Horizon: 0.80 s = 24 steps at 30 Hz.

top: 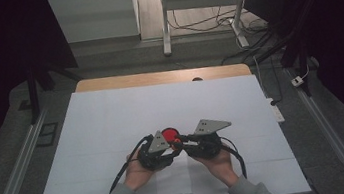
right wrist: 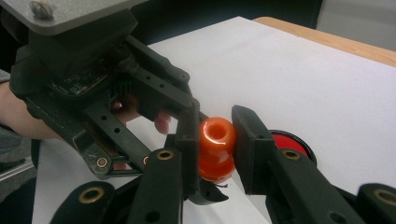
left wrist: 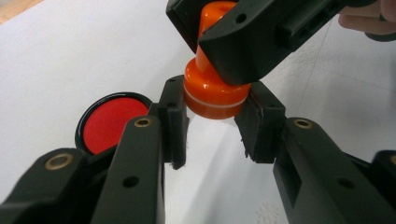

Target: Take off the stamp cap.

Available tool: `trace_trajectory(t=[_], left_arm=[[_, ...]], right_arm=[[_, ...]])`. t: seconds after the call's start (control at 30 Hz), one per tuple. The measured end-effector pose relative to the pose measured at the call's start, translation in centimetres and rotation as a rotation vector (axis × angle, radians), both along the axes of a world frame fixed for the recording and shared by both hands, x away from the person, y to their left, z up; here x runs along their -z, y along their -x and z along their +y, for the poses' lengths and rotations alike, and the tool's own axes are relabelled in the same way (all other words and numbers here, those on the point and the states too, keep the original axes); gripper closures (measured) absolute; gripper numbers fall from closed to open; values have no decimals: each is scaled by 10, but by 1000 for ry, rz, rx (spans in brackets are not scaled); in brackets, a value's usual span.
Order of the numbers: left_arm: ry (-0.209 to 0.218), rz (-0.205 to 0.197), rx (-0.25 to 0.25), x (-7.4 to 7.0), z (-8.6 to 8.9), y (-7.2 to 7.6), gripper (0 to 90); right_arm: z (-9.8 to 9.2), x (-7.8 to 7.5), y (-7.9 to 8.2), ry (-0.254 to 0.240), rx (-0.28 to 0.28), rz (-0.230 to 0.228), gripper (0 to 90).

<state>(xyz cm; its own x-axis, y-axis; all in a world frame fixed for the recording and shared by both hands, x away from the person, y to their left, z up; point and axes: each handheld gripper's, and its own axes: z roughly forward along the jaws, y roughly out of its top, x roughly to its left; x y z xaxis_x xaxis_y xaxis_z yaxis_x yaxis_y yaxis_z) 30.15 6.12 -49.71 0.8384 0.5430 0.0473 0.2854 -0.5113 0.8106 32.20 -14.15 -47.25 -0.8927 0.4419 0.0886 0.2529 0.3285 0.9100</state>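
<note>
From the high view, a person's two hands come in from the bottom edge and meet near the middle of the bench point(top: 112, 115), which is covered by a white sheet. The left gripper point(top: 170, 146) and the right gripper point(top: 180, 143) point toward each other, their tips almost together, with a small orange stamp point(top: 176, 139) between them and a round red ink pad point(top: 169, 134) lying on the sheet just behind the tips. In the left gripper view, the left gripper point(left wrist: 214, 122) has its fingers point(left wrist: 173, 119) pressed against either side of the stamp's point(left wrist: 212, 91) wide, round base, which carries a pale ring, and a clear part shows below that base. The right gripper point(left wrist: 219, 39) reaches in from the top and pinches the narrow orange handle. The ink pad point(left wrist: 112, 122), red inside a black rim, lies flat on the sheet just to the left of the fingers. In the right gripper view, the right gripper point(right wrist: 215, 144) has its fingers point(right wrist: 252, 140) closed on the stamp's point(right wrist: 215, 147) knob-shaped handle, whose end has a round hollow. The left gripper point(right wrist: 196, 186) comes in from the left with its grey plate on top, reaching the stamp's lower part. The ink pad point(right wrist: 292, 142) peeks out behind the right-hand finger, resting on the sheet.
</note>
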Motion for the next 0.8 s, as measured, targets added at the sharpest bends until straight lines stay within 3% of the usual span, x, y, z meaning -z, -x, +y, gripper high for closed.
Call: trace_trajectory(t=[0.47, 0.8], left_arm=[[-11, -27, -9, 1, 0, 2, 652], [-5, -14, 1, 3, 1, 1, 654]], right_arm=[[0, 0, 1, -4, 12, 1, 726], [2, 1, 3, 7, 18, -16, 726]])
